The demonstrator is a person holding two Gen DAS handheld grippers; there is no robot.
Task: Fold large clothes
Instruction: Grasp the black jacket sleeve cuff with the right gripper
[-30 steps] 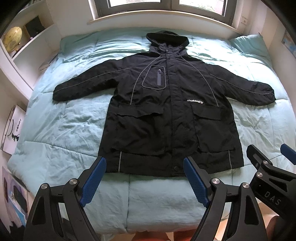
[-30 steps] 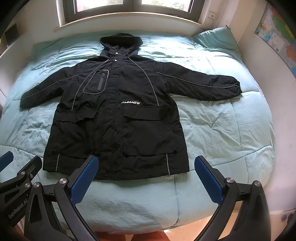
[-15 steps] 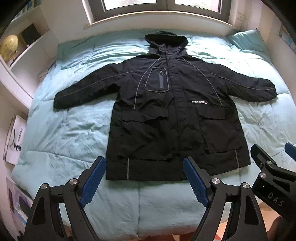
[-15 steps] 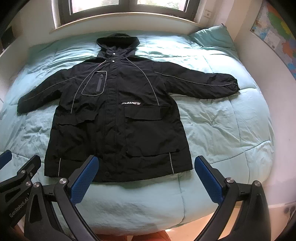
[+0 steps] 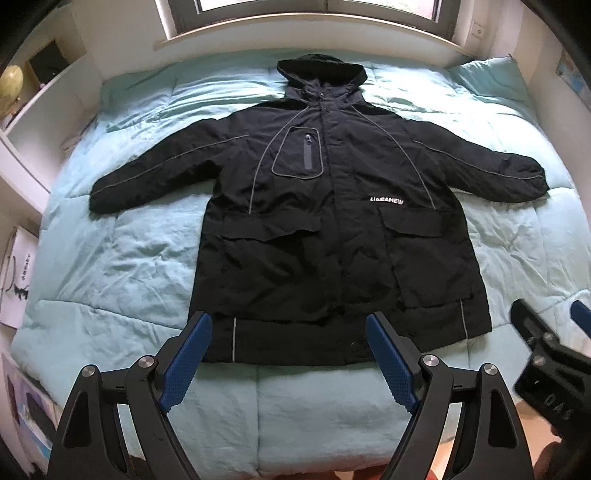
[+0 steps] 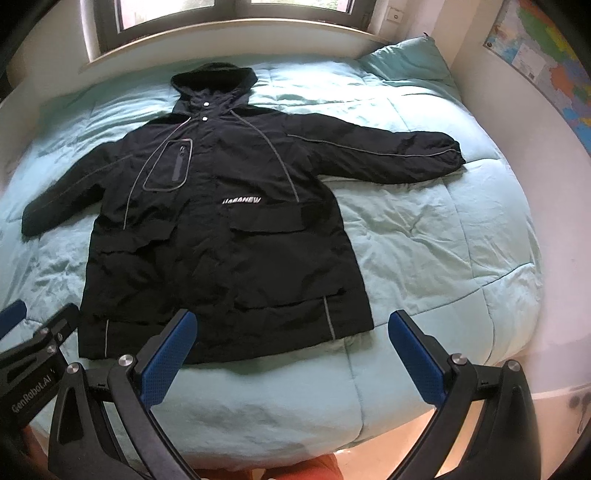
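Left gripper [image 5: 288,345]: your jaws stand spread wide, blue pads [image 5: 186,360] bare, nothing between them. It hangs over the near edge of the bed, tips just above the coat's hem.

Right gripper [image 6: 291,345]: likewise spread wide and holding nothing. It sits beside the left one, over the hem's right corner and the quilt next to it.

Coat [image 5: 332,229]: black, hooded, lying flat and face up on the quilt [image 5: 110,258], front closed. Hood [image 5: 321,74] points to the window; hem [image 5: 303,350] runs along the near side, a little way in from the bed's near edge. Both sleeves are stretched straight out. Left cuff [image 5: 101,195] stops short of the quilt's left edge; right cuff [image 6: 450,155] stops short of the right edge.

Open quilt: broad bare bands lie on both sides of the body below the sleeves, and a narrower strip lies between hem and bed edge.

Pillow [image 6: 406,62]: far right corner, apart from the coat.

Surroundings: window sill [image 5: 295,33] past the hood; shelves with a globe [image 5: 11,88] to the left; wall map [image 6: 546,66] to the right.
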